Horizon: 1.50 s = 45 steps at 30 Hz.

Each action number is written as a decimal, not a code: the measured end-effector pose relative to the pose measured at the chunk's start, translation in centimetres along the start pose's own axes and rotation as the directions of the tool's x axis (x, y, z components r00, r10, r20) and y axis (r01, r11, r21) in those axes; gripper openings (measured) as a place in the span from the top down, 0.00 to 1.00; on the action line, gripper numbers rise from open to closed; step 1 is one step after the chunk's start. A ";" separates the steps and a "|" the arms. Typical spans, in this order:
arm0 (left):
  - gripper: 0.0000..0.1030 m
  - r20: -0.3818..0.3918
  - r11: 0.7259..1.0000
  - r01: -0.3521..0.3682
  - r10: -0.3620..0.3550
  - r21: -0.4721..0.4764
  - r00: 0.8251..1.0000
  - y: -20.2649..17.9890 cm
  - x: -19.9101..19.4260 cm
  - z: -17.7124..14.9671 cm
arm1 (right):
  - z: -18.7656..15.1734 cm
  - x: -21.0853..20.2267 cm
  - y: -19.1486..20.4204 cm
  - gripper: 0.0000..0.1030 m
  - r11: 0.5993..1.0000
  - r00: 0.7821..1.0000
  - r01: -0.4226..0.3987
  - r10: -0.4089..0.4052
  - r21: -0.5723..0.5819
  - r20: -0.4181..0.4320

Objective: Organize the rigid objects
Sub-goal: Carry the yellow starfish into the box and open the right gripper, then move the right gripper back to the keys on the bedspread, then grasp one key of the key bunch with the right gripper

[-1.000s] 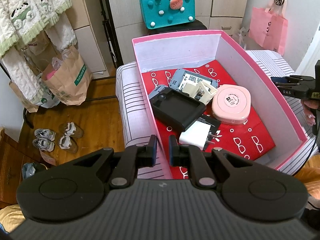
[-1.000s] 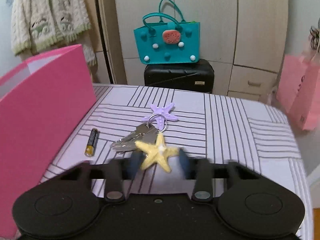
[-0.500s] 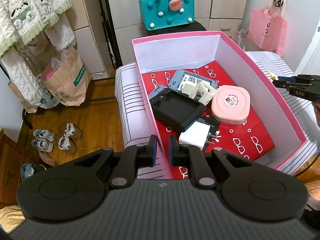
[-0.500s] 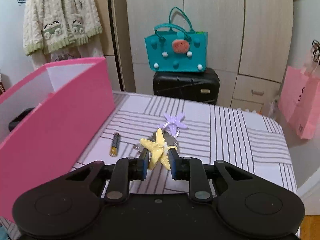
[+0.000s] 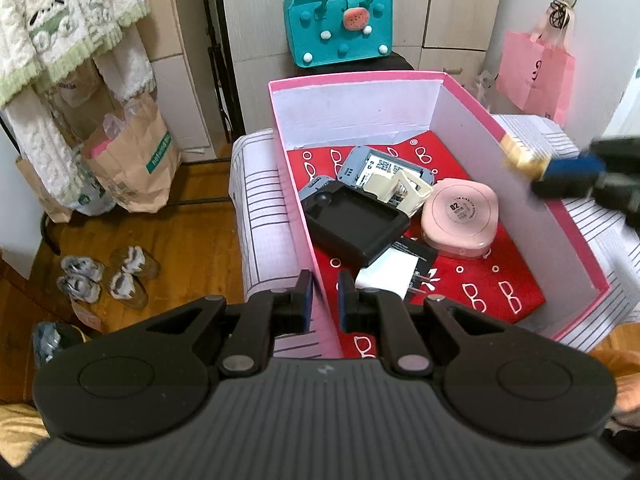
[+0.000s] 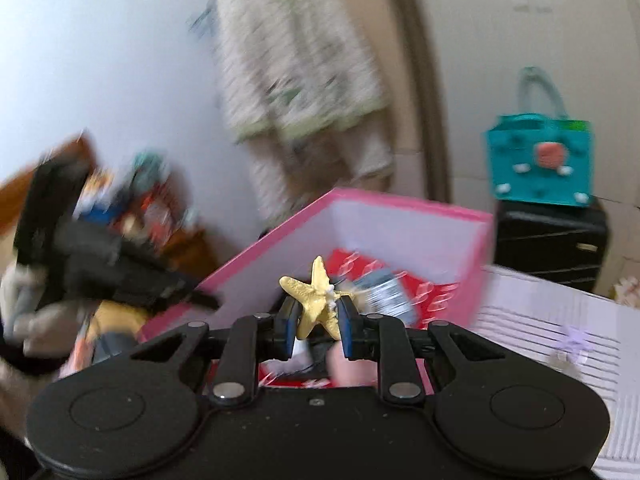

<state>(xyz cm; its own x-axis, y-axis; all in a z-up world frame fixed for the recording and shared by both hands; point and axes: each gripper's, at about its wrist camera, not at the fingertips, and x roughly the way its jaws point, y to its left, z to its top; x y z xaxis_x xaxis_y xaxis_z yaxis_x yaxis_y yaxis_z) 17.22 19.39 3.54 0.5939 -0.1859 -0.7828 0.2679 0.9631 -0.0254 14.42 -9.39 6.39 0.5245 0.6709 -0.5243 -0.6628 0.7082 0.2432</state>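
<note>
The pink box (image 5: pixel 472 92) sits on a striped bed (image 5: pixel 260 216). Everything here is told from that box.

The right tongs (image 6: pixel 316 322) pinch a yellow star (image 6: pixel 316 300) tight between their blue pads. The star sticks up above the pads, over the near wall of the box. In the left view the star is a blur by the box's right wall.

The left tongs (image 5: pixel 322 306) straddle the box's left wall at its near corner, one finger on each side. They are almost shut, and the wall lies between the pads.

Inside the box, on its red floor, lie a black tray (image 5: pixel 356 224), a pink round case (image 5: pixel 460 218), a white plug (image 5: pixel 390 274) and a grey gadget (image 5: pixel 384 168).

Behind the box stands a teal bag (image 5: pixel 338 28). A pink bag (image 5: pixel 534 70) hangs to the right of the box. Shoes (image 5: pixel 104 274) sit on the wood floor to its left.
</note>
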 end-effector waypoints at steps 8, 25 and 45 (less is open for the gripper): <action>0.90 0.004 1.000 0.003 -0.003 0.001 1.000 -0.1 0.0 -0.1 | -1.5 5.4 1.6 0.73 1.000 0.982 0.000 0.005 0.023 -0.190; 0.90 0.020 1.000 0.002 -0.002 -0.014 1.000 0.0 -0.2 -0.5 | -3.1 -6.1 -6.5 0.55 0.922 0.937 0.347 -0.348 0.171 -0.025; 0.90 0.013 0.999 -0.011 0.011 -0.032 1.000 -0.2 -0.1 -0.4 | -6.5 1.9 -17.6 0.29 0.824 0.932 0.362 -0.317 0.436 -0.175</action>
<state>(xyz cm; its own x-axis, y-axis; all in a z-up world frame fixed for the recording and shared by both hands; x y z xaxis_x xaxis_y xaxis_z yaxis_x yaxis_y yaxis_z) 16.79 19.26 3.38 0.6070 -0.1776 -0.7746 0.2370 0.9708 -0.0369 23.60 -21.97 -4.23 0.6056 0.3626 -0.7084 -0.1234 0.9222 0.3665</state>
